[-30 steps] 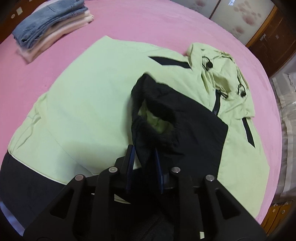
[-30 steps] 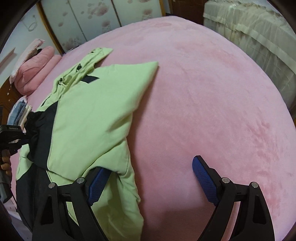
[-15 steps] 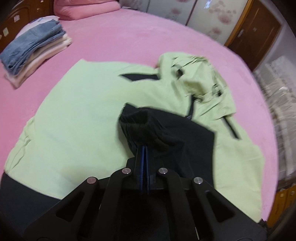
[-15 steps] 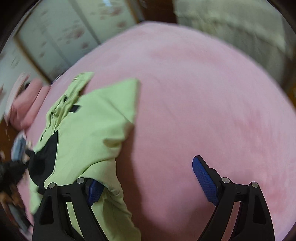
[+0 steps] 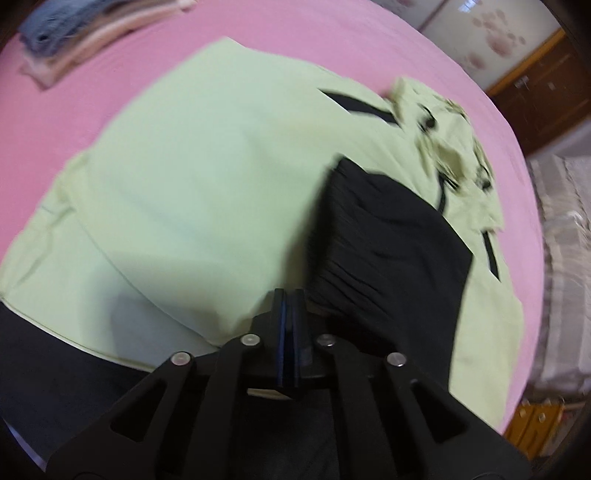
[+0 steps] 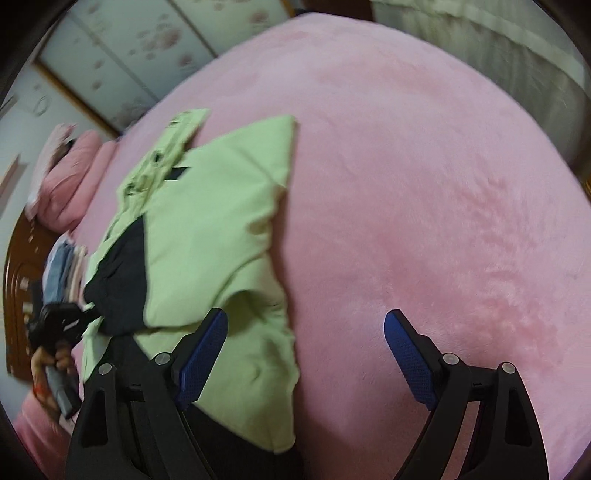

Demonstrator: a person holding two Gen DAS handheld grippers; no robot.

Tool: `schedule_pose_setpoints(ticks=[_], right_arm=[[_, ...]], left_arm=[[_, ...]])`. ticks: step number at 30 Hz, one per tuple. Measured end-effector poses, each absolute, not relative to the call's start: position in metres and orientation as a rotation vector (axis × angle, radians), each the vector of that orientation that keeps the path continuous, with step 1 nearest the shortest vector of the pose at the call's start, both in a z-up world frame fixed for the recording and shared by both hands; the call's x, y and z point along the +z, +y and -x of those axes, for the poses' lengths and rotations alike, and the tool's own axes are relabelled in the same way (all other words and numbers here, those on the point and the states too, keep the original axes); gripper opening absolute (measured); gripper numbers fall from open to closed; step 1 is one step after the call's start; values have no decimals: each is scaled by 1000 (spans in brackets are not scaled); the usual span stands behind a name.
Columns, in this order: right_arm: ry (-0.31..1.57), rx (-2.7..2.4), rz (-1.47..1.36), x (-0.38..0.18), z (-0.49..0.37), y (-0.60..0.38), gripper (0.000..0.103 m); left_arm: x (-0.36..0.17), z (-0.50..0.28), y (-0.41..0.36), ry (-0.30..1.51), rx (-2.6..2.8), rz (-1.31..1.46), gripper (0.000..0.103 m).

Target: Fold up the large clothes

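A light green jacket (image 5: 207, 177) with black panels lies spread on the pink bed. Its black sleeve cuff (image 5: 373, 240) lies folded across the body. My left gripper (image 5: 290, 306) is shut with its pads together, just left of the cuff; nothing shows between them. In the right wrist view the jacket (image 6: 207, 221) lies left of centre, and the left gripper (image 6: 59, 321) shows at its left edge by the black sleeve. My right gripper (image 6: 306, 350) is open and empty, its left finger over the jacket's near hem.
A stack of folded clothes (image 5: 77, 33) sits at the far left of the pink bed (image 6: 424, 184). Pink pillows (image 6: 70, 177) and a wooden headboard (image 6: 18, 266) lie at the left. Sliding doors (image 5: 480, 40) stand behind.
My left gripper closed, and the black cuff it carried now lies flat on the jacket body to its right. My right gripper stayed open and shifted slightly.
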State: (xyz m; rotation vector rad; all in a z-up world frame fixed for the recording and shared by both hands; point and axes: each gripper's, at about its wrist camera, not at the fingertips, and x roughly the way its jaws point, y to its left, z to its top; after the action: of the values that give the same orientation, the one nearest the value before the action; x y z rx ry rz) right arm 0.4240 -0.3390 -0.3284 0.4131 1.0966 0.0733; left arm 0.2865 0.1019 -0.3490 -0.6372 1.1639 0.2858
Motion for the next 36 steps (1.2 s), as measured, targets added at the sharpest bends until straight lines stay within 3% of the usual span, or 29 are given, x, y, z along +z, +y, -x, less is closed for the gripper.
schedule_pose_setpoints(ticks=[2,5,11,13,15,16,17,20,23,32,34,36], right_arm=[[1070,118,-430,-316,-419,-337,89],[1038,153,-457,-301,-422,-334,89],[1015,144,-410,-283,-450,-324,85],[1020,144,-402,-283,-456,-321,80],[1029,139,-392,-284,-461,-317,76],[1033,136,-386,-284,-464,-314,71],[1035,137,-383,-285,-466,-311,68],[1040,159,-358,-284,-472,-301,61],[1039,185,-334,-285,-477,-290,57],[1129,254,-404,-323,-507,-267,18],[1215,220,-368,-342,-516,-261,3],[1235,90,-334,-354,-516,-272,1]], left_arm=[[-345,-289,93,1150,254,633,41],[-334,-290,83,1112,193,652,71],[-322,-301,63,1094,54,629,81],[-327,-315,59,1119,132,533,81],[-338,-325,60,1170,235,455,70],[-344,-330,62,1200,270,433,45],[-349,-334,64,1223,284,434,32],[-344,-333,69,1170,280,457,12],[-331,-328,67,1093,315,379,10],[-354,-329,81,1158,366,352,11],[-349,-329,77,1127,359,328,11],[-347,-329,77,1109,374,326,11]])
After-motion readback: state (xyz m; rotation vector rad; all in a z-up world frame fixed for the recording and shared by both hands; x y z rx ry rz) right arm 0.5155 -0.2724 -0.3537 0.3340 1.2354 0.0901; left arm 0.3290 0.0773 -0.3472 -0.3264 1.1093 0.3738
